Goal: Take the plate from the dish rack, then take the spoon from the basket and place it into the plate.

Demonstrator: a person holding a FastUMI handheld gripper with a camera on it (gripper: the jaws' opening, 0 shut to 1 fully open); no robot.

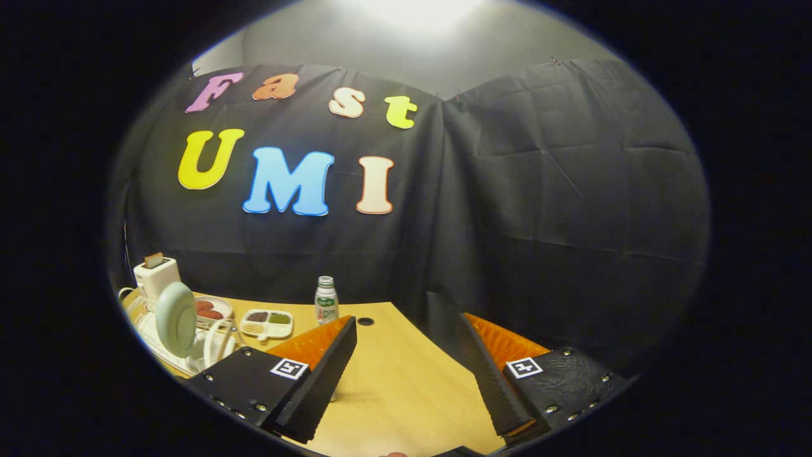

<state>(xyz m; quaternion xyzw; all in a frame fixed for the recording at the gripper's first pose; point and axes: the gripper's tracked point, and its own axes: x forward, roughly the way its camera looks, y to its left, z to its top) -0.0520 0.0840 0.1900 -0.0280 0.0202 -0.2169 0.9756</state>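
A pale green plate [176,319] stands on edge in a white dish rack [190,355] at the left end of the wooden table [406,381], left of my left finger. My gripper [406,333] is open and holds nothing; only bare tabletop lies between its fingers. The rack and plate are well off to the left of the fingers, partly hidden behind the left one. I cannot make out a spoon or a basket for sure.
A white toaster [156,275] stands behind the rack. A round dish with red pieces [212,309] and a divided tray of foods [267,322] lie beside it. A small bottle [326,300] stands just beyond my left finger. The table's right edge runs ahead.
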